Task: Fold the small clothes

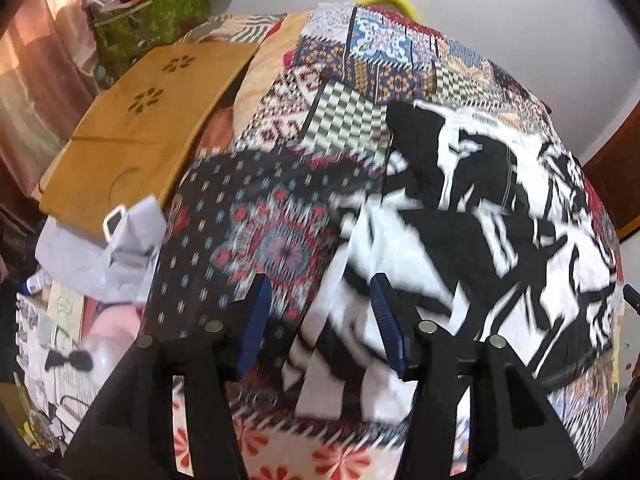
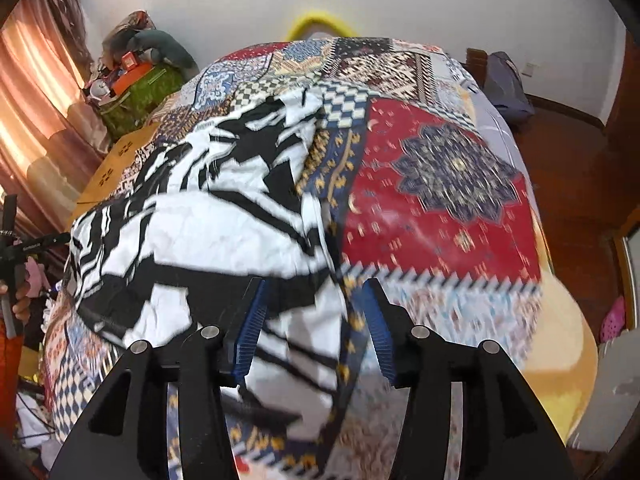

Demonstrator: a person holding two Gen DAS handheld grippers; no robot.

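while the black-and-white garment (image 1: 460, 216) lay spread on the patchwork bed cover (image 2: 432, 200), the left gripper (image 1: 318, 320) and right gripper (image 2: 316, 324) hung over its near edge, jaws released and gripping nothing. a fold seemed to be starting; next, each needed to pinch a near corner.

The left gripper (image 1: 320, 320), blue pads parted, points down at a black-and-white patterned garment (image 1: 480, 220) lying on a patchwork bedspread (image 1: 280, 220) (the picture is blurred); a tan cardboard sheet (image 1: 132, 128) lies beside it at left.
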